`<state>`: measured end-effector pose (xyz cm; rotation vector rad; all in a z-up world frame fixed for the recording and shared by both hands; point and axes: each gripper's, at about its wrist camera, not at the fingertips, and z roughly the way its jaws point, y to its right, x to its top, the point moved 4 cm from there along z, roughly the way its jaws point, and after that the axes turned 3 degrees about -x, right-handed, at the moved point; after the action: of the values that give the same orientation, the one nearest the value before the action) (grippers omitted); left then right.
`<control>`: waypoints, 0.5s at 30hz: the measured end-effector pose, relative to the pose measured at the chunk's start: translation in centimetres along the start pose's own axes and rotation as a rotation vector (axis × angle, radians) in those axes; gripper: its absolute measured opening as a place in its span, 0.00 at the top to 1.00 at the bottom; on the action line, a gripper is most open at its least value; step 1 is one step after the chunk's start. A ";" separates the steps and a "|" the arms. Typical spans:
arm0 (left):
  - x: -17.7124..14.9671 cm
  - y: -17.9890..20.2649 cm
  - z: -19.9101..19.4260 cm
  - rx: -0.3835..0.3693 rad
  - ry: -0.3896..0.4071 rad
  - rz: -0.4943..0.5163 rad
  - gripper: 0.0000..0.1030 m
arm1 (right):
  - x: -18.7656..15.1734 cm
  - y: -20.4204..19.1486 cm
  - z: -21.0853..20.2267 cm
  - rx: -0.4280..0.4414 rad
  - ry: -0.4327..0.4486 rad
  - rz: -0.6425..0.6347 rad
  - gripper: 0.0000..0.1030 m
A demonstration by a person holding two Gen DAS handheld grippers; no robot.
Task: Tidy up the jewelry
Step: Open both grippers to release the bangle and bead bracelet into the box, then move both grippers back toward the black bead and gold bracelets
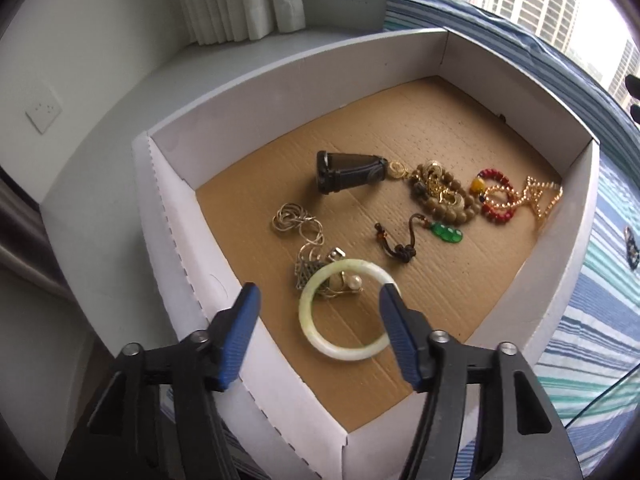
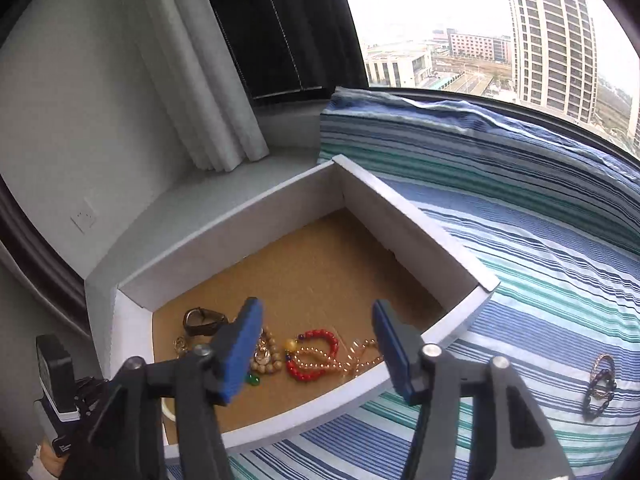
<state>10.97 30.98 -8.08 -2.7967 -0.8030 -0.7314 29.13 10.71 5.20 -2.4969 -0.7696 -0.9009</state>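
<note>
left wrist, jade bangle (image 1: 346, 312) flat, gripper (image 1: 320, 304) agape

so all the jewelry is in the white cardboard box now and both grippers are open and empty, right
Not all of it. The right wrist view shows one dark beaded bracelet lying on the striped blue bedsheet, outside the white cardboard box. The rest holds: the left gripper and the right gripper are both open and empty.
</note>
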 end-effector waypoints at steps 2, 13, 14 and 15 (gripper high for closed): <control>0.1 0.4 -1.5 -0.010 0.043 0.007 0.30 | 0.1 0.3 -2.4 0.000 0.043 -0.001 0.40; -3.9 10.7 -7.6 -0.209 0.199 0.164 0.07 | -10.1 4.2 -11.8 -0.142 0.118 -0.004 0.25; -4.6 12.1 -7.4 -0.234 0.189 0.186 0.07 | -11.5 5.1 -12.4 -0.148 0.114 0.013 0.25; -5.2 13.5 -7.2 -0.255 0.181 0.211 0.07 | -12.9 6.0 -13.0 -0.149 0.111 0.033 0.25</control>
<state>11.27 15.26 -4.35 -2.9151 -0.4008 -1.0951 18.39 -5.24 4.99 -2.5530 -0.6451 -1.1117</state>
